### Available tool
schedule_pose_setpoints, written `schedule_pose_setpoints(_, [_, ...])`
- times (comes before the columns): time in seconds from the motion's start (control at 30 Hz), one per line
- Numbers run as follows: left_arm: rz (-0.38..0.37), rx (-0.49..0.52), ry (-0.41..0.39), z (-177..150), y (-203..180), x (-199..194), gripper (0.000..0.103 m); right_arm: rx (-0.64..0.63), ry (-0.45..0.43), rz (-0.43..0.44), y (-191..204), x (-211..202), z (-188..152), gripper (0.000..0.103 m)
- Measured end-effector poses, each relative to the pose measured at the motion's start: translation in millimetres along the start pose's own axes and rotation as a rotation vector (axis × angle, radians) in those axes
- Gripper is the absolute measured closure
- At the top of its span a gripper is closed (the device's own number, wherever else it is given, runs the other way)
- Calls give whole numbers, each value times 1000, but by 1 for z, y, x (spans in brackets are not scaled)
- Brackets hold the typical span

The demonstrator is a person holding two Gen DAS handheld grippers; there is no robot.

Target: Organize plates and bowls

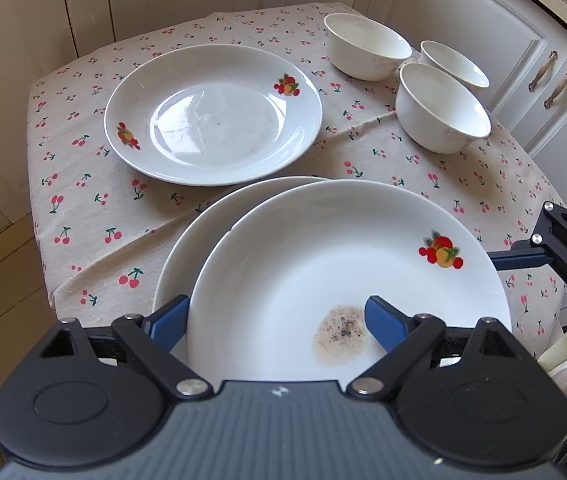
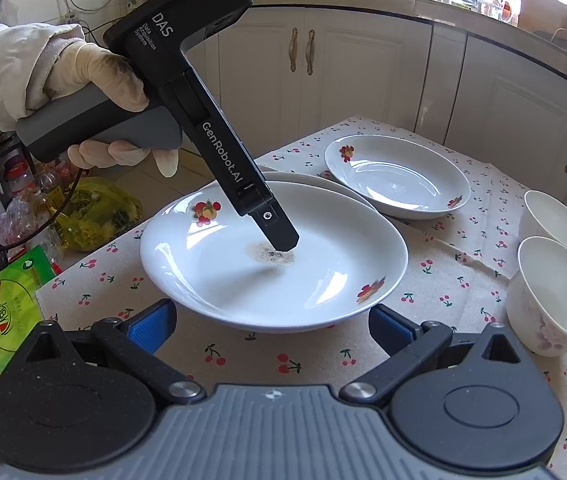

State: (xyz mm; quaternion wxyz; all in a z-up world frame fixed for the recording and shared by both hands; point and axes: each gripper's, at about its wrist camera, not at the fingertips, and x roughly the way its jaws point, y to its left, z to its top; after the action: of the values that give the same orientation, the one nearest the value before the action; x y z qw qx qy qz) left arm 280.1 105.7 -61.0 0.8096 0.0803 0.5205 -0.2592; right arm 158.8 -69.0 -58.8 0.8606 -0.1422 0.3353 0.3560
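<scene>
A white fruit-print plate with a brown stain (image 1: 323, 260) (image 2: 223, 276) lies on a second plate (image 1: 199, 236) (image 2: 323, 184) near the table's front edge. My left gripper (image 1: 277, 320) is open and straddles the top plate's near rim: one blue finger (image 1: 387, 320) is over the dish by the stain, the other outside the rim. My right gripper (image 2: 269, 308) is open at the plate's opposite rim. A third plate (image 1: 211, 116) (image 2: 399, 180) lies alone further back. Three white bowls (image 1: 443, 108) (image 2: 551, 292) stand upright in a cluster beside it.
The cherry-print tablecloth (image 1: 95, 208) (image 2: 323, 360) covers a small table. White cabinets (image 2: 363, 72) stand close behind and to the side. A gloved hand (image 2: 95, 76) holds the left gripper. Bags and bottles (image 2: 43, 216) crowd the floor by the table.
</scene>
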Motion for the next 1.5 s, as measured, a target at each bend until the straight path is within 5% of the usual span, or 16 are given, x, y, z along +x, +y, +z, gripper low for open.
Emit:
schedule_pose_setpoints(0.97, [57,-17,-70,-16,2,-21,10,32,3,-77,-5,-16,-3,0])
schedule_pose_setpoints(1.5, [46,2,-299,-30,-9,-62,7,6,-38,-147,-12,-38,3,0])
